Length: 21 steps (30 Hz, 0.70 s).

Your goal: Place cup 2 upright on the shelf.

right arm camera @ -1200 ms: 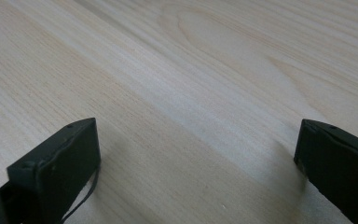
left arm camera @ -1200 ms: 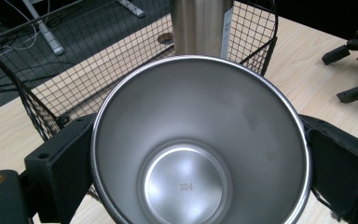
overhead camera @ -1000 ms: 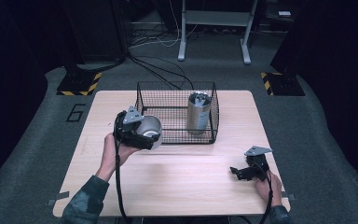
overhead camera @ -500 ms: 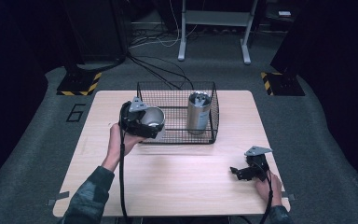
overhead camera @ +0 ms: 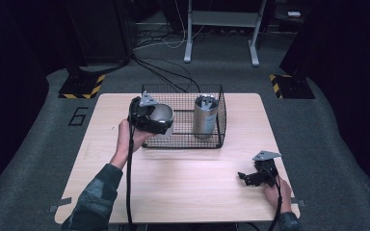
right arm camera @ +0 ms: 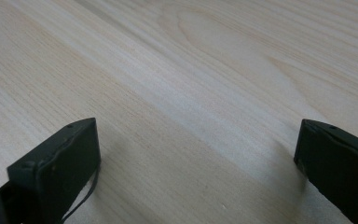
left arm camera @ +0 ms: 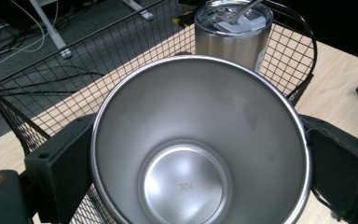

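The left gripper (overhead camera: 161, 119) clamps an open steel cup (left arm camera: 200, 144) at the wire basket's (overhead camera: 219, 120) 9 o'clock edge. A lidded steel tumbler (overhead camera: 205, 115) stands inside. At 5 o'clock, the right gripper (overhead camera: 244, 176), jaws spread, rests on the wooden table (overhead camera: 183, 183).

Landmark: pale wooden rectangular table (overhead camera: 183, 192) on grey carpet floor (overhead camera: 38, 159).

Beyond table's far edge: white metal frame legs (overhead camera: 221, 29), upright, on carpet. Black cables (overhead camera: 159, 72) trail across carpet from far left toward table's far edge.

Off table's far-left corner: black base plate with yellow-black hazard stripes (overhead camera: 79, 86). Matching striped plate (overhead camera: 289, 84) off far-right corner.

Left of table, near far-left corner: dark numeral "6" marking (overhead camera: 78, 116) on carpet.

At table's near-left corner: grey tape strip (overhead camera: 59, 205) on floor.
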{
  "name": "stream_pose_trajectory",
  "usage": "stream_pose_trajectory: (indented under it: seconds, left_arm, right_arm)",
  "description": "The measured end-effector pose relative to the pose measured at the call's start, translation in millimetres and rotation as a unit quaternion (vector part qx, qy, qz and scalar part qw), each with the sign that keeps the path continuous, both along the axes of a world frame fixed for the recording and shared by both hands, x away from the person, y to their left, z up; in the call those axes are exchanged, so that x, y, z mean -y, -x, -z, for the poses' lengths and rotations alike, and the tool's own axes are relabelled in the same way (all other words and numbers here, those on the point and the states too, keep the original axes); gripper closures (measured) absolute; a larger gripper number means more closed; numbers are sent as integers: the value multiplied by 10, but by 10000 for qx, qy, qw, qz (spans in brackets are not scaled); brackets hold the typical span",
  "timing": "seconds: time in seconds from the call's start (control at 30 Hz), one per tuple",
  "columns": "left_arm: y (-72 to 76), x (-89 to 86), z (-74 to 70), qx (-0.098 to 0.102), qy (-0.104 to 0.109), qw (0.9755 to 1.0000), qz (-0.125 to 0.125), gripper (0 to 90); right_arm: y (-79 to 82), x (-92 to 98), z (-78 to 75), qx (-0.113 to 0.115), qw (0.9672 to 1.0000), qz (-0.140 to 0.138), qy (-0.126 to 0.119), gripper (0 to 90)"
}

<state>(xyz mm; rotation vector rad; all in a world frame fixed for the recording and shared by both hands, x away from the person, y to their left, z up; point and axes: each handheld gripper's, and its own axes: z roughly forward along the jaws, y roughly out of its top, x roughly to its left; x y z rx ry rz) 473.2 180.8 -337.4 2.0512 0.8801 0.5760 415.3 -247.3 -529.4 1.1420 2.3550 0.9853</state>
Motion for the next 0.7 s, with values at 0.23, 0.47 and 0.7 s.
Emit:
stream_pose_trajectory:
  seconds: [0.23, 0.47, 0.7]
  left_arm:
    - [-125, 52, -10, -18, -79, 10000, -22, 59]
    - [-245, 113, 1, -26, -122, 9999, -55, 60]
    - [-359, 151, 27, -98, -41, 9999, -120, 59]
  right_arm:
    - [0, -1, 2, 7, 10000, 0, -16, 0]
    - [-2, 1, 3, 31, 10000, -2, -6, 0]
    - [-5, 4, 3, 43, 10000, -20, 5, 0]
